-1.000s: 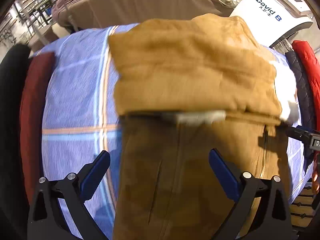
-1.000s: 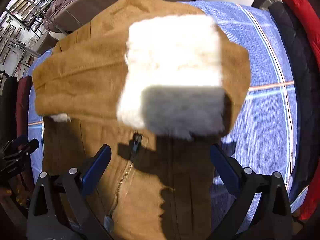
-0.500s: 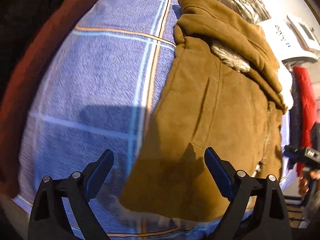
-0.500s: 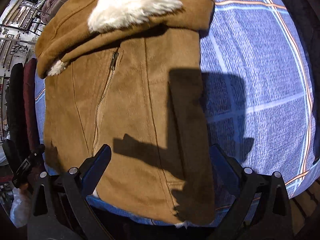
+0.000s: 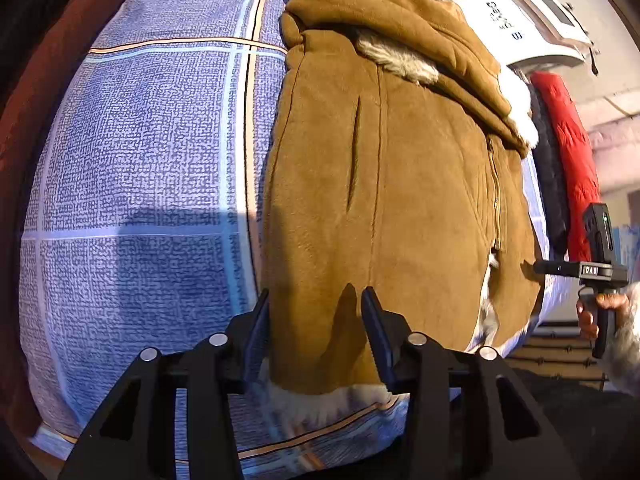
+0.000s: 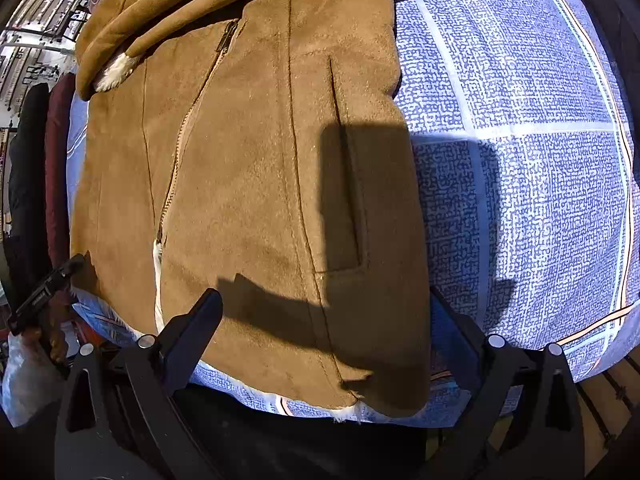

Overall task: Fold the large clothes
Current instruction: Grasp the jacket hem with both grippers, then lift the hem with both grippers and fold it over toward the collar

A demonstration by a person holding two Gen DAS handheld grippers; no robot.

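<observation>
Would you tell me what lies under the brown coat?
The coat lies on a blue checked sheet, which shows on both sides and past the hem. Whatever the sheet covers, and anything between coat and sheet, is hidden.

Blue checked bedsheet (image 5: 140, 168) with orange and pale stripes covers the surface. Red padded garment (image 5: 572, 148) and a dark one (image 5: 550, 184) lie alongside — white machine (image 5: 520, 20) behind.
</observation>
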